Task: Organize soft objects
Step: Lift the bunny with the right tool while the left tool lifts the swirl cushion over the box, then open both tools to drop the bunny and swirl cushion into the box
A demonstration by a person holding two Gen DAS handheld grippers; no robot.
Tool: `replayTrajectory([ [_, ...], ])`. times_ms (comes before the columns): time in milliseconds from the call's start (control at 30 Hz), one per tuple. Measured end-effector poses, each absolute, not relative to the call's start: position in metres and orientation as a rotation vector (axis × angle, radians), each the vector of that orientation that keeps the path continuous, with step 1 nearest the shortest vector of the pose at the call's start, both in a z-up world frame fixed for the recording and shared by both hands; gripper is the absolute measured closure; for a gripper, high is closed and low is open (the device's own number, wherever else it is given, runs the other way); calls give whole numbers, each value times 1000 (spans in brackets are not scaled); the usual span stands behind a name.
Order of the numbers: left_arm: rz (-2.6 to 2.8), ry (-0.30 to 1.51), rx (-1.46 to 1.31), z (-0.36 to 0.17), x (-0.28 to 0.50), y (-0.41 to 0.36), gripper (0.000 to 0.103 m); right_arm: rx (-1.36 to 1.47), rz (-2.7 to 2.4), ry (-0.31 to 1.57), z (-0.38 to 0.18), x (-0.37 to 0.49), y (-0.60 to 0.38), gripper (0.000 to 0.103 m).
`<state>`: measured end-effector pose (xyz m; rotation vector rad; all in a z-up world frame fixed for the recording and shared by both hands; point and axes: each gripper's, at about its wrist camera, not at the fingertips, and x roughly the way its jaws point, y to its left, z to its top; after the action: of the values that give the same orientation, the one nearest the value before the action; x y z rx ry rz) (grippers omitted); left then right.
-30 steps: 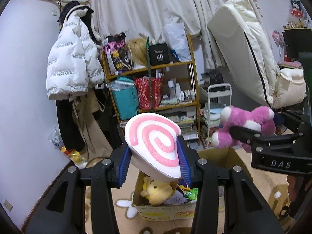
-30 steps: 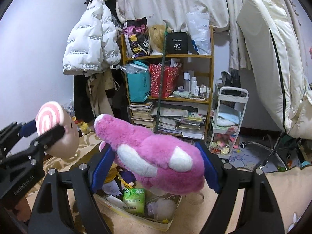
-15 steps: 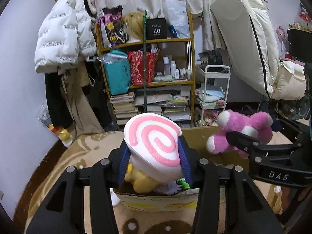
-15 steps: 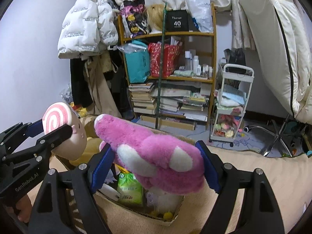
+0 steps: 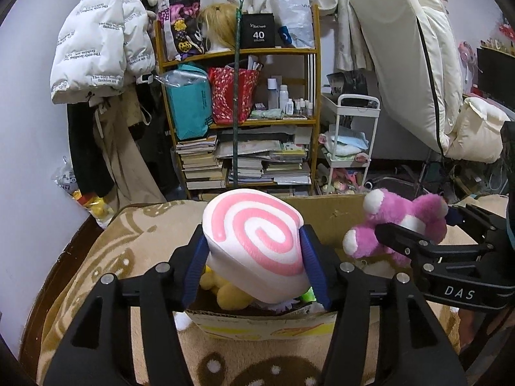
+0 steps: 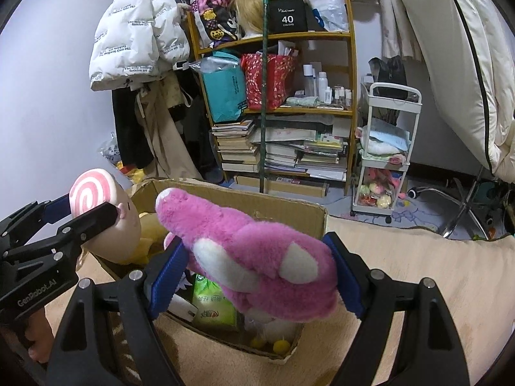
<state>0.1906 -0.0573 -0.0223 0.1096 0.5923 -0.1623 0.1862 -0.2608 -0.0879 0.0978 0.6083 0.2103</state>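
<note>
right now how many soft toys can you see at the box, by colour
pink-swirl white toy, held in the left tool: 1
pink plush bear, held in the right tool: 1
yellow plush, lying in the cardboard box: 1
total: 3

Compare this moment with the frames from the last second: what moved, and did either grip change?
Both hand-held grippers came down toward the cardboard box, which now sits closer and fuller in both views. The left hand-held gripper stays shut on the pink-swirl plush, and the right hand-held gripper stays shut on the pink bear. Nothing was released; the box contents look unchanged.
</note>
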Motion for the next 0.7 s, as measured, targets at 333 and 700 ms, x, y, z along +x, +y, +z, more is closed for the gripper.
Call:
replayTrajectory([
  [333, -153, 560, 111, -15, 186, -53, 30, 83, 209, 627, -94, 188, -257, 14],
  [700, -108, 561, 113, -9, 168, -38, 22, 111, 222, 583, -84, 175, -255, 3],
])
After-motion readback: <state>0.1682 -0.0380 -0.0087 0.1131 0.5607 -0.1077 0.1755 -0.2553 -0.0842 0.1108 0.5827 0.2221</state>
